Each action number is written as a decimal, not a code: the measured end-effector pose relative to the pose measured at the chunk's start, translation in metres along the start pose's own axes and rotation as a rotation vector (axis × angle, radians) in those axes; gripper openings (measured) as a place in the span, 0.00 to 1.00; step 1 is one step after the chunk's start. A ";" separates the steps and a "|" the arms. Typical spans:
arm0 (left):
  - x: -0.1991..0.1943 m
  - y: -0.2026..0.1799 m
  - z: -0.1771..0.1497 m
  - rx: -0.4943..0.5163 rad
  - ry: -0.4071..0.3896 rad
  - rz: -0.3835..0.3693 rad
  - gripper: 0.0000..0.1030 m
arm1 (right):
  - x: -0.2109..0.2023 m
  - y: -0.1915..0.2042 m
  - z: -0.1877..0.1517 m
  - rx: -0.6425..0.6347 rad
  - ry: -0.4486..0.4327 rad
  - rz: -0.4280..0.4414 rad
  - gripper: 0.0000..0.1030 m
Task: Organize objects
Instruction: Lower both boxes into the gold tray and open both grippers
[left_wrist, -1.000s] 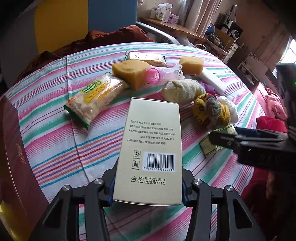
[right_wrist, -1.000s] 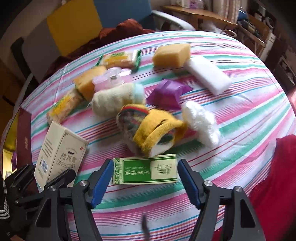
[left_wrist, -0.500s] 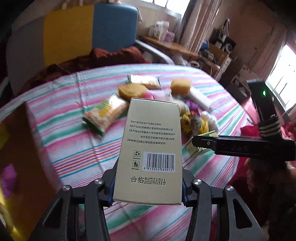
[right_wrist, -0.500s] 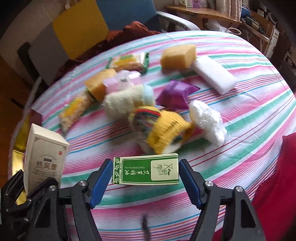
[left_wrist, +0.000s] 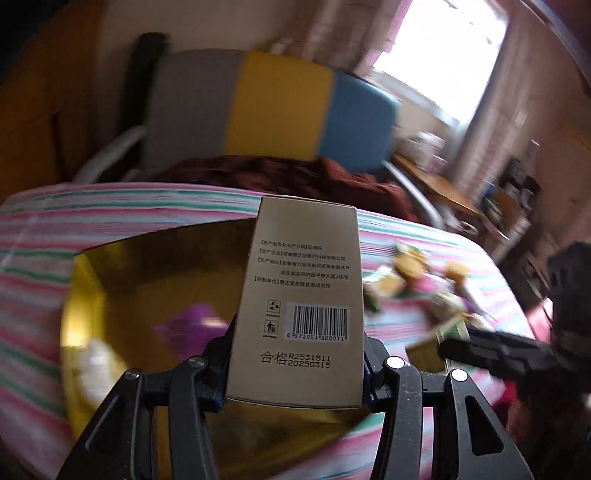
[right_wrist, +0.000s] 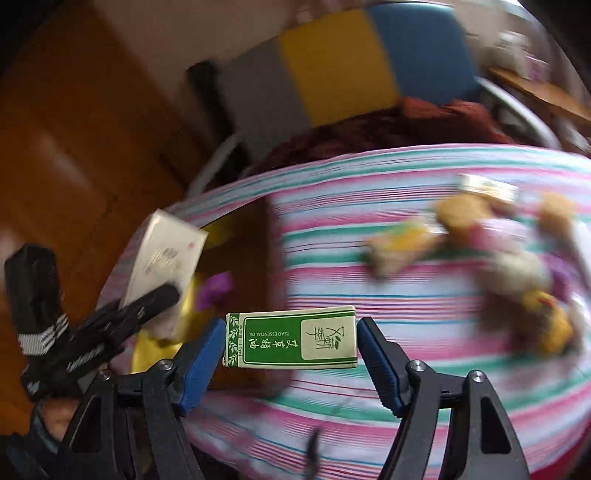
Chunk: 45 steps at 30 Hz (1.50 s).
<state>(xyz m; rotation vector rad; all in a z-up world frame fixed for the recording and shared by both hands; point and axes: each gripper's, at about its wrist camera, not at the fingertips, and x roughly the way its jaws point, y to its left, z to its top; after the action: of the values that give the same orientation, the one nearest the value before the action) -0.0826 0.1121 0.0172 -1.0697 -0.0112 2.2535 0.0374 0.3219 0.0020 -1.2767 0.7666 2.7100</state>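
Observation:
My left gripper (left_wrist: 295, 373) is shut on a tall beige carton (left_wrist: 299, 306) with a barcode, held above an open box with a gold lining (left_wrist: 147, 280). A purple packet (left_wrist: 188, 326) and something white lie inside that box. My right gripper (right_wrist: 290, 341) is shut on a small green and cream essential-oil box (right_wrist: 291, 338), gripped by its two ends. In the right wrist view the left gripper (right_wrist: 147, 301) and its carton (right_wrist: 164, 254) hang at the left, over the gold box (right_wrist: 255, 258). The right gripper's finger (left_wrist: 491, 350) enters the left wrist view from the right.
A striped cloth (right_wrist: 406, 295) covers the round table. Blurred sponges, snack packets and knitted items (right_wrist: 480, 236) lie on its right side. Behind the table stands a grey, yellow and blue chair (left_wrist: 273, 110) with dark red fabric (left_wrist: 280, 175) on it.
Both grippers have lifted and swung left with their boxes, away from the pile of objects. The gold-lined box now fills the left wrist view under the carton.

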 end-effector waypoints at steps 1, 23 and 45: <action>0.000 0.012 0.000 -0.018 -0.002 0.024 0.51 | 0.012 0.014 0.000 -0.027 0.021 0.013 0.72; -0.034 0.111 -0.025 -0.180 -0.087 0.248 0.72 | 0.110 0.130 -0.021 -0.241 0.181 0.088 0.79; -0.053 0.042 -0.044 0.018 -0.128 0.273 0.85 | 0.046 0.089 -0.022 -0.201 -0.038 -0.123 0.79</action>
<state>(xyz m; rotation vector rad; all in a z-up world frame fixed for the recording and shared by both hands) -0.0501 0.0381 0.0136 -0.9632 0.1079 2.5590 0.0007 0.2267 -0.0073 -1.2575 0.4053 2.7587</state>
